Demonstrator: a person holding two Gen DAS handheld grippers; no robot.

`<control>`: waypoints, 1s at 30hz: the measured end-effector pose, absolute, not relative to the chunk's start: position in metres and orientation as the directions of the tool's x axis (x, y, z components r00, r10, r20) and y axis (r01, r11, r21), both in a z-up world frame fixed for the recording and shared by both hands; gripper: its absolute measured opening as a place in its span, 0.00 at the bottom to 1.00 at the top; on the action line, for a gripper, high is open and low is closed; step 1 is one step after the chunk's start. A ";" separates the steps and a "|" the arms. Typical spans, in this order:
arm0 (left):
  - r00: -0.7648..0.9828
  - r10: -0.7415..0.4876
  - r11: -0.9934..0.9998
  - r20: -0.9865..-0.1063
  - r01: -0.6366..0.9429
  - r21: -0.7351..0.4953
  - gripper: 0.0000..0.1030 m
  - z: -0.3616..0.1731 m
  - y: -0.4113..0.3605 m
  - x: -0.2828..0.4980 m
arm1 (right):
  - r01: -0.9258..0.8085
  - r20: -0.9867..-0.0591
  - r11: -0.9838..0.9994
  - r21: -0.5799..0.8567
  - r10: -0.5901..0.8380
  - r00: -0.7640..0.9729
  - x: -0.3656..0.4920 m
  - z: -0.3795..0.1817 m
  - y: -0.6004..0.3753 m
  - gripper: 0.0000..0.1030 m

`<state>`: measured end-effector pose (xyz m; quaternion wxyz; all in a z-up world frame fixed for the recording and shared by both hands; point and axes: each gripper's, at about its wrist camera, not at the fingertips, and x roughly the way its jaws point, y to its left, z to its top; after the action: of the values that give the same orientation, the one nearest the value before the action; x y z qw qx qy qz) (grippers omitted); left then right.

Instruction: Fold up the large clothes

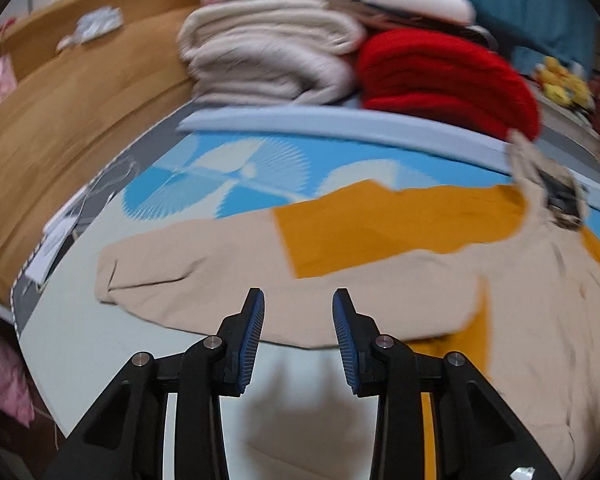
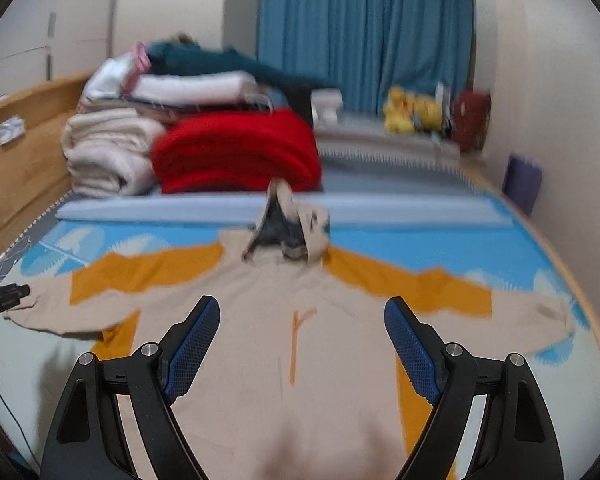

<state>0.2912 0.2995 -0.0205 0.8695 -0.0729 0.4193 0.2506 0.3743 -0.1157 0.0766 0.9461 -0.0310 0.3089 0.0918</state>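
Beige-and-mustard hoodie (image 2: 260,320) lies spread flat on the bed sheet (image 2: 400,240), sleeves out, filling mid-frame. Left gripper (image 1: 298,312) narrow-gapped over one sleeve (image 1: 172,272), nothing gripped. Right gripper (image 2: 302,324) wide, empty, above the chest.

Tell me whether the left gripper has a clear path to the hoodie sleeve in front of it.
Probably yes. The left gripper hangs with jaws apart and empty just above the beige sleeve, which lies flat on the bed with nothing over it.
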 end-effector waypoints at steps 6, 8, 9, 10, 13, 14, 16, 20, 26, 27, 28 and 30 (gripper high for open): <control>0.397 0.390 0.747 -0.831 -0.663 0.034 0.31 -0.064 0.391 0.282 | -0.268 -0.590 0.963 -0.014 0.208 0.780 0.390 0.066 -0.103 0.71; 0.360 0.354 0.701 -0.863 -0.713 -0.010 0.32 -0.081 0.421 0.277 | -0.275 -0.591 0.962 -0.006 0.218 0.777 0.395 0.061 -0.102 0.43; 0.342 0.340 0.664 -0.876 -0.747 -0.034 0.33 -0.090 0.437 0.272 | -0.280 -0.602 0.960 0.015 0.233 0.764 0.400 0.057 -0.102 0.34; 0.328 0.333 0.633 -0.884 -0.773 -0.049 0.34 -0.097 0.451 0.269 | -0.284 -0.613 0.958 0.030 0.242 0.752 0.403 0.054 -0.103 0.21; 0.295 0.309 0.521 -0.904 -0.848 -0.098 0.41 -0.115 0.486 0.253 | -0.285 -0.641 0.958 0.037 0.241 0.729 0.413 0.043 -0.104 0.19; 0.295 0.298 0.491 -0.908 -0.863 -0.120 0.43 -0.120 0.496 0.249 | -0.284 -0.646 0.958 0.031 0.237 0.726 0.414 0.042 -0.103 0.19; 0.303 0.270 0.428 -0.914 -0.888 -0.168 0.45 -0.132 0.514 0.241 | -0.281 -0.659 0.959 0.028 0.229 0.717 0.419 0.036 -0.101 0.22; 0.308 0.228 0.331 -0.924 -0.917 -0.224 0.45 -0.151 0.538 0.227 | -0.263 -0.699 0.963 0.051 0.223 0.679 0.430 0.022 -0.102 0.51; 0.336 0.240 0.293 -0.911 -0.920 -0.262 0.15 -0.156 0.554 0.223 | -0.268 -0.743 0.961 0.070 0.229 0.629 0.440 0.006 -0.098 0.51; 0.348 0.231 0.296 -0.908 -0.915 -0.275 0.01 -0.155 0.555 0.226 | -0.267 -0.751 0.961 0.074 0.230 0.619 0.442 0.003 -0.098 0.51; 0.344 0.248 0.290 -0.906 -0.918 -0.270 0.02 -0.150 0.554 0.228 | -0.265 -0.760 0.961 0.079 0.230 0.608 0.444 0.000 -0.097 0.50; 0.355 0.313 0.304 -0.881 -0.916 -0.261 0.00 -0.128 0.547 0.235 | -0.253 -0.776 0.963 0.099 0.233 0.586 0.449 -0.007 -0.098 0.35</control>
<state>0.2352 0.5465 -0.1280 0.7163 -0.4051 0.3726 0.4289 0.4492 -0.0983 -0.0065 0.8904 -0.0111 0.4341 0.1365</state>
